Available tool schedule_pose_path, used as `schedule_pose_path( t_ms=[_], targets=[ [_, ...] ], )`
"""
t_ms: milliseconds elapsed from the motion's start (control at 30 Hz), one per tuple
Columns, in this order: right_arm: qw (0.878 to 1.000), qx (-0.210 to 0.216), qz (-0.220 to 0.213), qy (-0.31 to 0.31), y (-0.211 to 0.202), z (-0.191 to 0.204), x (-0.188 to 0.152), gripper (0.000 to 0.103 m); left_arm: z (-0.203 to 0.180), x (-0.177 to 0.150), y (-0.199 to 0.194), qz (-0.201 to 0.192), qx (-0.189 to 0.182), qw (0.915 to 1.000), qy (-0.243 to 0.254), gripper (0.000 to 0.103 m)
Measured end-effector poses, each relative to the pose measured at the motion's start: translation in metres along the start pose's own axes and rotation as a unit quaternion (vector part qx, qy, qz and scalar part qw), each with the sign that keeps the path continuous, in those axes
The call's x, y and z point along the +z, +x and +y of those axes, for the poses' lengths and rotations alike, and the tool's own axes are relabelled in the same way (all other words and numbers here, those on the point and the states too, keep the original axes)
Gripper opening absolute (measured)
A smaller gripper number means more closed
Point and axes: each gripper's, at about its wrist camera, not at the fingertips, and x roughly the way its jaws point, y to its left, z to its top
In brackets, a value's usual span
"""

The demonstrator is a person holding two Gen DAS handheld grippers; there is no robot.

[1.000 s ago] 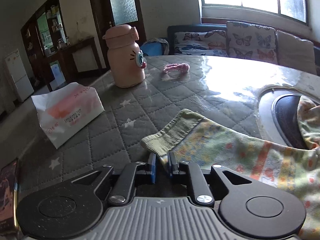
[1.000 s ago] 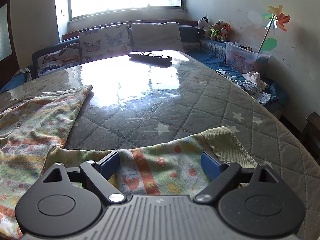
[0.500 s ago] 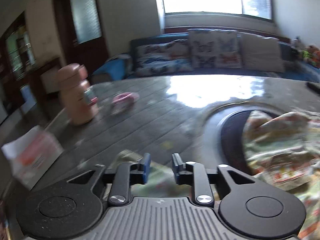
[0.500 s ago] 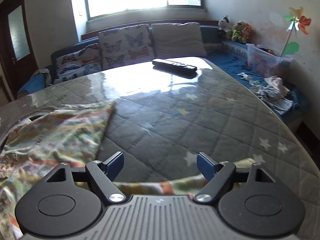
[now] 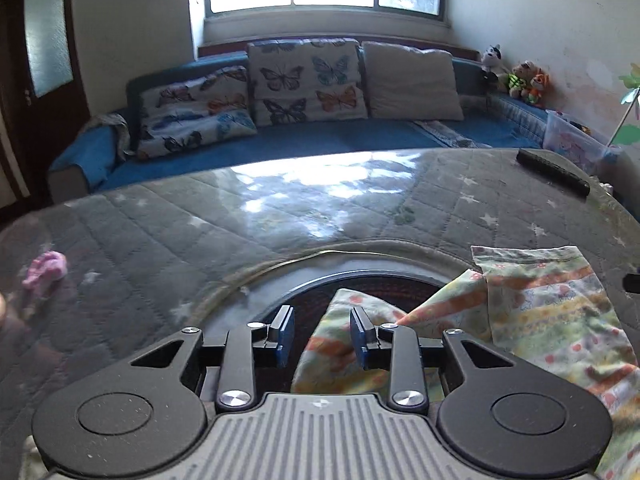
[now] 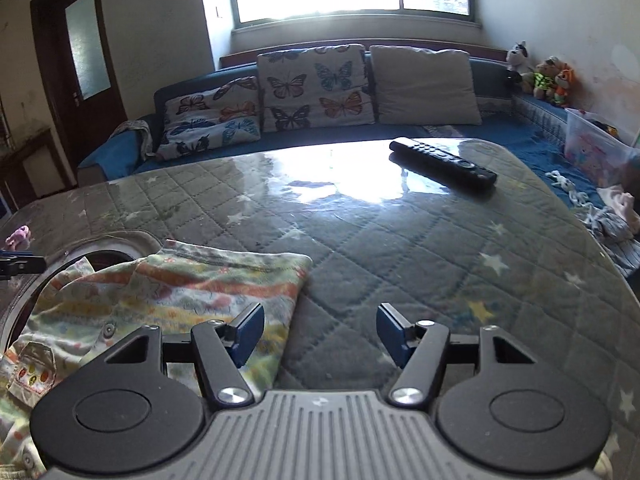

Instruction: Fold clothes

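A small patterned garment (image 5: 532, 312) in green, yellow and orange lies partly folded on the quilted grey table (image 5: 200, 232), over the round dark inset (image 5: 360, 284). My left gripper (image 5: 322, 334) is open, with a fold of the garment rising between its blue pads, not clamped. The garment also shows in the right wrist view (image 6: 192, 292), at the left. My right gripper (image 6: 320, 332) is wide open and empty, just right of the garment's edge, over bare table (image 6: 400, 240).
A black remote (image 6: 442, 162) lies at the far right of the table. A pink scrunchie (image 5: 44, 270) sits at the left. A blue sofa (image 5: 320, 136) with butterfly cushions stands behind the table. Loose clothes (image 6: 612, 216) lie at the right.
My left gripper let go of the garment's cuff, opened and swung right toward the round inset. My right gripper rose and moved off the cloth. The garment now lies folded over itself.
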Motion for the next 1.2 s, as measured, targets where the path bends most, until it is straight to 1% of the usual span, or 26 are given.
schedule_pose_path(
  t_ms=[67, 133, 167, 200, 300, 333, 367, 400, 433, 500, 533, 567, 600, 633, 667, 767, 800, 933, 1000, 1067, 1133, 1200],
  targets=[
    [1.000, 0.004, 0.003, -0.005, 0.011, 0.002, 0.006, 0.062, 0.000, 0.002, 0.012, 0.012, -0.011, 0.9999, -0.001, 0.035],
    [1.000, 0.007, 0.007, -0.005, 0.019, 0.002, 0.009, 0.061, -0.001, 0.004, 0.020, 0.023, -0.015, 0.9996, 0.003, 0.050],
    [1.000, 0.009, 0.010, -0.004, 0.025, 0.002, 0.011, 0.061, 0.000, 0.004, 0.024, 0.029, -0.018, 0.9994, 0.004, 0.053],
    [1.000, 0.012, 0.013, -0.002, 0.031, 0.001, 0.013, 0.060, 0.000, 0.005, 0.027, 0.032, -0.022, 0.9992, 0.005, 0.053],
    [1.000, 0.019, 0.021, 0.005, 0.044, 0.000, 0.016, 0.057, 0.001, 0.005, 0.031, 0.037, -0.040, 0.9985, 0.011, 0.049],
    [0.999, 0.021, 0.023, 0.007, 0.047, 0.000, 0.017, 0.056, 0.001, 0.004, 0.032, 0.039, -0.047, 0.9980, 0.014, 0.038],
    [0.999, 0.022, 0.024, 0.008, 0.049, 0.000, 0.017, 0.052, 0.001, 0.004, 0.034, 0.041, -0.053, 0.9977, 0.014, 0.031],
    [0.999, 0.024, 0.026, 0.009, 0.052, 0.000, 0.018, 0.051, 0.001, 0.004, 0.035, 0.043, -0.056, 0.9974, 0.011, 0.017],
    [0.999, 0.025, 0.026, 0.011, 0.054, 0.000, 0.019, 0.047, 0.001, 0.004, 0.036, 0.042, -0.057, 0.9975, 0.008, 0.012],
    [0.999, 0.027, 0.027, 0.013, 0.056, 0.001, 0.020, 0.040, 0.002, 0.004, 0.035, 0.032, -0.050, 0.9982, 0.001, 0.006],
    [0.999, 0.028, 0.027, 0.013, 0.057, 0.002, 0.021, 0.032, 0.003, 0.005, 0.033, 0.024, -0.045, 0.9987, -0.003, 0.005],
    [0.999, 0.027, 0.028, 0.011, 0.059, 0.004, 0.021, 0.023, 0.004, 0.006, 0.029, 0.010, -0.039, 0.9992, -0.007, 0.005],
    [0.999, 0.026, 0.028, 0.009, 0.060, 0.006, 0.021, 0.018, 0.006, 0.008, 0.022, -0.011, -0.033, 0.9993, -0.011, 0.004],
    [0.999, 0.024, 0.025, 0.005, 0.060, 0.008, 0.021, 0.010, 0.008, 0.010, 0.016, -0.032, -0.028, 0.9990, -0.014, 0.004],
    [1.000, 0.021, 0.020, -0.001, 0.059, 0.010, 0.021, 0.006, 0.009, 0.011, 0.011, -0.050, -0.021, 0.9984, -0.016, 0.004],
    [1.000, 0.016, -0.009, -0.008, 0.051, 0.014, 0.025, 0.004, 0.012, 0.012, -0.001, -0.095, -0.002, 0.9954, -0.012, 0.004],
    [1.000, 0.013, -0.014, -0.006, 0.050, 0.014, 0.026, 0.004, 0.013, 0.013, 0.000, -0.099, 0.002, 0.9950, -0.013, 0.004],
    [1.000, 0.004, 0.007, -0.013, 0.064, 0.015, 0.026, 0.005, 0.020, 0.016, 0.020, -0.059, 0.006, 0.9980, -0.022, 0.004],
    [1.000, -0.002, 0.013, -0.019, 0.071, 0.015, 0.025, 0.010, 0.020, 0.015, 0.027, -0.047, 0.009, 0.9987, -0.018, 0.005],
    [1.000, -0.007, 0.014, -0.020, 0.072, 0.014, 0.027, 0.019, 0.019, 0.013, 0.029, -0.037, 0.004, 0.9992, -0.017, 0.006],
    [1.000, -0.013, 0.011, -0.020, 0.069, 0.014, 0.029, 0.022, 0.017, 0.010, 0.025, -0.036, 0.004, 0.9993, -0.007, 0.006],
    [1.000, -0.010, 0.007, -0.025, 0.061, 0.016, 0.029, 0.022, 0.014, 0.006, 0.019, -0.033, 0.000, 0.9994, 0.002, 0.006]
  ],
)
